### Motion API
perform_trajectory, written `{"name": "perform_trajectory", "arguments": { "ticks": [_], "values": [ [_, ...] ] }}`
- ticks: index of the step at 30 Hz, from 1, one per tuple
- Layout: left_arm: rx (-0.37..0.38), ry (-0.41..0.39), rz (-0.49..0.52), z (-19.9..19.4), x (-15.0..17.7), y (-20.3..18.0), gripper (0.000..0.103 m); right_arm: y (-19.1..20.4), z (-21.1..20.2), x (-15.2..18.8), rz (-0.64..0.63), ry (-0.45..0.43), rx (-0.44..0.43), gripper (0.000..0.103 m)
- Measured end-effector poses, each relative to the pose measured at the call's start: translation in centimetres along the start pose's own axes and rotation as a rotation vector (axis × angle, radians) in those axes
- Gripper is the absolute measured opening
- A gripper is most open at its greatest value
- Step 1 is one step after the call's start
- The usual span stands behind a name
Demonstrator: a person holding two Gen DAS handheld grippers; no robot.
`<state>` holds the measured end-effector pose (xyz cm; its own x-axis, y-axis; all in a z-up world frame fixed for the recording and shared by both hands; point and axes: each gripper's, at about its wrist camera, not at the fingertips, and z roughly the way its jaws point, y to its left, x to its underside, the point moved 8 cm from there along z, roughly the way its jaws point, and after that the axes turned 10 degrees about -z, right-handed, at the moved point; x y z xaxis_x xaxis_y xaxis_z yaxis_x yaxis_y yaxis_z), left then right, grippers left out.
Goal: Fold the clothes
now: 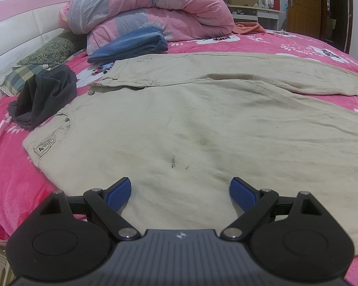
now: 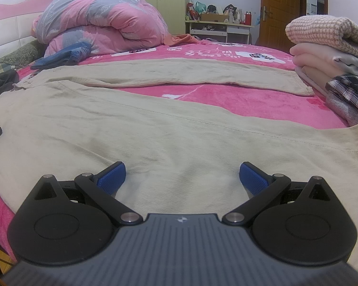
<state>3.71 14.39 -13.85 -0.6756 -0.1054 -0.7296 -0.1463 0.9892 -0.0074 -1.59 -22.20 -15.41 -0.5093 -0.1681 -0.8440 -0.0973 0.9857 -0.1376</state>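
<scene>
Where the pink floral bedspread (image 1: 298,47) shows on either side, a pair of beige trousers (image 1: 202,124) lies spread flat across it, long axis running side to side: the waistband with its sewn label (image 1: 44,145) points to the left in the left wrist view, and the two legs stretch away to the right, the far leg's hem (image 2: 300,83) ending near a stack of folded clothes (image 2: 334,54). The left gripper (image 1: 180,194) hovers over the near leg's upper part, its blue pads (image 1: 119,193) spread wide and holding nothing. The right gripper (image 2: 182,178) is likewise spread wide and empty, low over the near leg further along; whether its fingertips touch the cloth cannot be told. Left of the waistband sits a crumpled dark garment (image 1: 45,97); beyond lie folded jeans (image 1: 128,45) and a rolled quilt (image 1: 143,7).
</scene>
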Motion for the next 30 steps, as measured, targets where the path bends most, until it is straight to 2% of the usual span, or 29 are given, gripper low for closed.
{"name": "perform_trajectory", "arguments": {
  "ticks": [30],
  "values": [
    [-0.002, 0.004, -0.001, -1.2, 1.0, -0.1, 0.091, 0.5, -1.1, 0.5, 0.009, -0.004, 0.021, 0.102]
  ]
}}
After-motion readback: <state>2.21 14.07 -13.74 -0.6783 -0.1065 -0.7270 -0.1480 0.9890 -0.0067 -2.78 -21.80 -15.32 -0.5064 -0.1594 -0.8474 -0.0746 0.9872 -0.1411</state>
